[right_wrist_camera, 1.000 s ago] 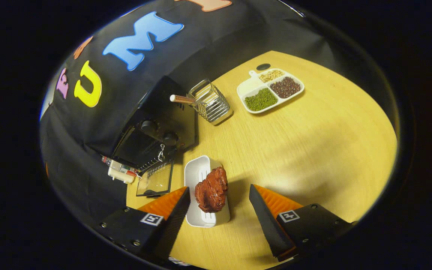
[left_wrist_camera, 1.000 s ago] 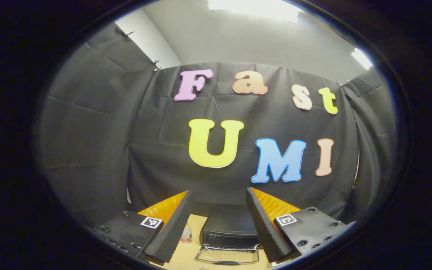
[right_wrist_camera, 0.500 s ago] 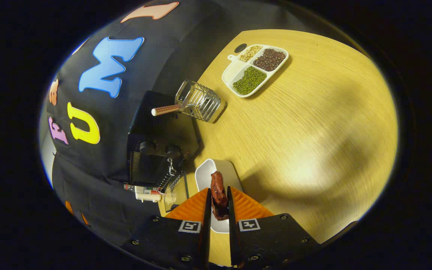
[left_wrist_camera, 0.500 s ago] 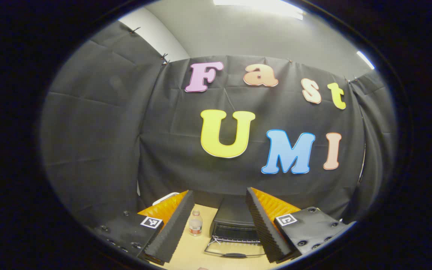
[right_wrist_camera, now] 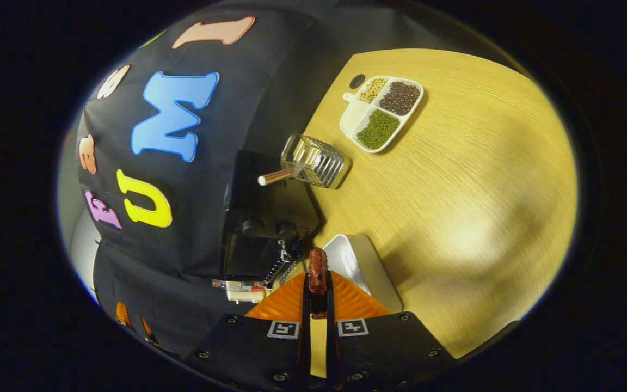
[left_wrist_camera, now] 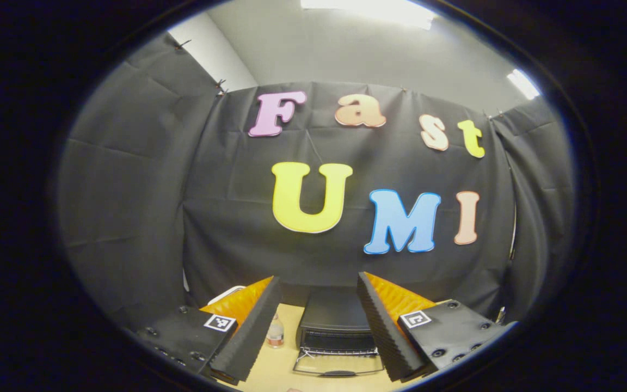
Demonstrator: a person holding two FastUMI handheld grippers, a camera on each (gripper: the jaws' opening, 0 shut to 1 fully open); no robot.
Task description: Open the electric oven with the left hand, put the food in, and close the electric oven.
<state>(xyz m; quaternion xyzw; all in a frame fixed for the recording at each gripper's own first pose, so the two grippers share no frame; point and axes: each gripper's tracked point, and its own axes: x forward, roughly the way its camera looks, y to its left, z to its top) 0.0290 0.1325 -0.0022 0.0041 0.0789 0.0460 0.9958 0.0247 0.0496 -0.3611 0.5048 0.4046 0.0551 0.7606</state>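
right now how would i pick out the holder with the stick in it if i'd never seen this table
Start at the black electric oven against the booth's cloth wall, then look just past its far side on the wooden table. The wire basket holder sits there, between the oven and the white divided tray of beans. It is the see-through metal-wire thing, with a stick poking out toward the oven.

My gripper (right_wrist_camera: pixel 317 283) pinched the meat (right_wrist_camera: pixel 317 272) at lower centre, above the white tray (right_wrist_camera: pixel 365 267); the oven (right_wrist_camera: pixel 262 218) sat just left, door open.
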